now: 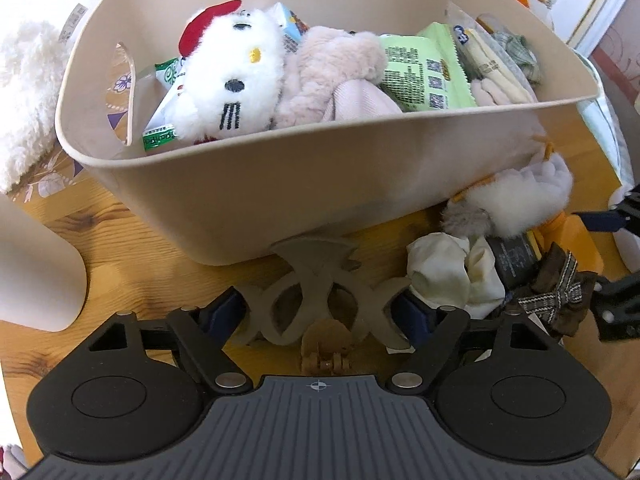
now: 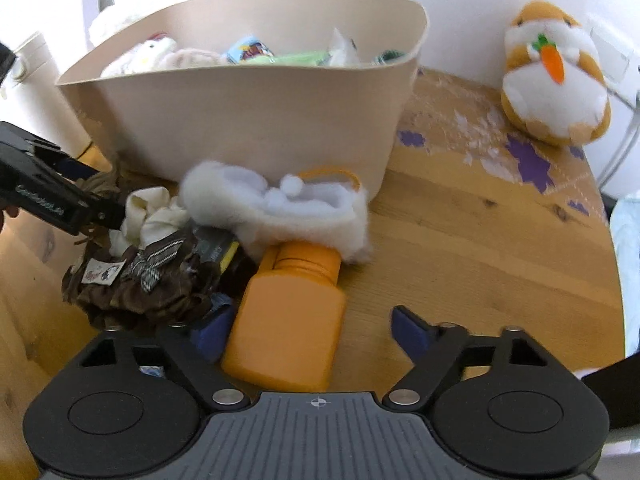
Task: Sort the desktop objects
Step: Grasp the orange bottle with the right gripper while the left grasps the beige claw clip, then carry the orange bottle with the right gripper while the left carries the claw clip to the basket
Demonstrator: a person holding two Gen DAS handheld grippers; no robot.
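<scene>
My left gripper [image 1: 320, 312] is shut on a tan hair claw clip [image 1: 316, 292], held just in front of the beige bin [image 1: 304, 184]. The bin holds a white cat plush [image 1: 228, 76], a pink plush [image 1: 332, 68] and green packets [image 1: 424, 68]. My right gripper [image 2: 312, 328] is open around an orange bottle [image 2: 292, 320] lying on the wooden table [image 2: 460, 240]. A white fluffy item [image 2: 280, 204] lies over the bottle's cap. Beside it lie a brown bow scrunchie [image 2: 140, 284] and a cream scrunchie [image 2: 152, 216]. The left gripper shows in the right wrist view [image 2: 48, 196].
A hamster plush with a carrot [image 2: 556, 76] sits at the table's far right by the wall. A white fluffy cloth [image 1: 24, 92] lies left of the bin. A beige object [image 1: 36, 272] stands at the left edge.
</scene>
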